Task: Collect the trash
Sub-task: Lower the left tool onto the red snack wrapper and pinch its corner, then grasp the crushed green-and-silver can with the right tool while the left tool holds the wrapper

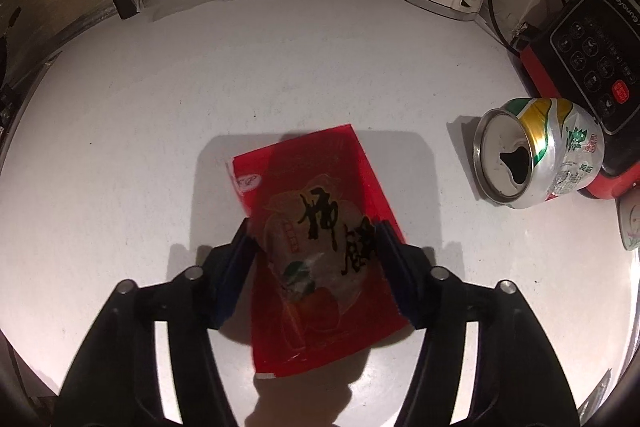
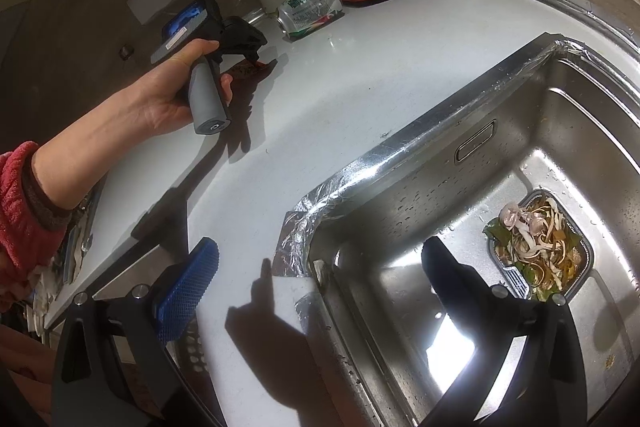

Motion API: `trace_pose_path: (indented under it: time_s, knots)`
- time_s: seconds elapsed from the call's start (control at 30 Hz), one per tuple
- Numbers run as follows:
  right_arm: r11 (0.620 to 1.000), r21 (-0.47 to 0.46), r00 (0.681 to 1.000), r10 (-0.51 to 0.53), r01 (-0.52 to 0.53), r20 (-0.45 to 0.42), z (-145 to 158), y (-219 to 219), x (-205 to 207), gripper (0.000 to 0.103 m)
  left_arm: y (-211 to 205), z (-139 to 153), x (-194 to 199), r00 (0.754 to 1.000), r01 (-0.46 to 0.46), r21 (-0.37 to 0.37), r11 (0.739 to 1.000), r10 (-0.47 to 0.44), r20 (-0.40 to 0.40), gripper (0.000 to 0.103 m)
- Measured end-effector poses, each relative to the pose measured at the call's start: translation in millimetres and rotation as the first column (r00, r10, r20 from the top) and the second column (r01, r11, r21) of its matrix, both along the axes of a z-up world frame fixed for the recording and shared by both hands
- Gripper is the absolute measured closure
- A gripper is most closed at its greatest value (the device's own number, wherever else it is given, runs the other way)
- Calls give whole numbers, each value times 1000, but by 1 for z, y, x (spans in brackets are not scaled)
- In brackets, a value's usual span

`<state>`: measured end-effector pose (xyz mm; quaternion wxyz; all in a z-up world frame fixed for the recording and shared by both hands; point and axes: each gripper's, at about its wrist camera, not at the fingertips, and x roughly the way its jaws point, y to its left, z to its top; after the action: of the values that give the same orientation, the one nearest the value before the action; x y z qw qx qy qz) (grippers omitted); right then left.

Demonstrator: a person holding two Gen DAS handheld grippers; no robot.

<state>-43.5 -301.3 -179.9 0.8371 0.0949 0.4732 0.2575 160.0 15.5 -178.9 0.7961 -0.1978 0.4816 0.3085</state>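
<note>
Red snack packet (image 1: 316, 247) clamped in left gripper (image 1: 314, 233); right gripper (image 2: 320, 255) agape; "joyoung" cooker (image 1: 592, 63).

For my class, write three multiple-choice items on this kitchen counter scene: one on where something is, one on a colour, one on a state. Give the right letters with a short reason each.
1. Where is the food-scrap tray?
A. On the counter
B. In the sink
C. On the kettle

2. What colour is the snack wrapper between the left tongs?
A. Red
B. Green
C. White

3. How do the right tongs stand?
A. Shut on the can
B. Shut on a cup
C. Open, holding nothing

Answers:
1 B: the food-scrap tray sits on the bottom of the sink.
2 A: the snack wrapper is red with black lettering, framed by the left tongs.
3 C: the right tongs gape wide over the sink edge; the can lies apart on its side.
</note>
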Motion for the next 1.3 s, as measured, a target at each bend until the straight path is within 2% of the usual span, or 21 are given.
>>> trace_pose_path:
  time_s: [0.03,0.13,0.2,0.3,0.53,0.93,1.1,1.3]
  knots:
    - [1000,1,1000,0,0,-1,0,0,0,2,2,1,0,1000,11,0,1000,-11,4,63]
    - [1000,8,1000,4,-4,1,-1,2,-2,2,9,3,-4,999,47,-30,998,-46,29,83]
    - [1000,8,1000,13,-13,13,-2,5,-2,2,13,3,-8,996,77,-56,995,-74,46,89]
    - [1000,9,999,28,-28,16,-1,10,0,2,14,2,-12,991,126,-49,991,-124,51,99]
    - [998,10,998,59,-59,37,4,19,5,2,17,1,-26,972,224,-64,972,-219,83,101]
    - [996,9,995,87,-88,44,3,32,7,2,17,14,-62,925,362,-27,932,-355,136,102]
    - [995,9,994,97,-97,47,3,36,4,2,15,22,-71,898,414,-2,910,-408,162,102]
    - [995,8,994,101,-101,51,4,37,0,2,12,39,-90,855,478,13,879,-468,223,102]
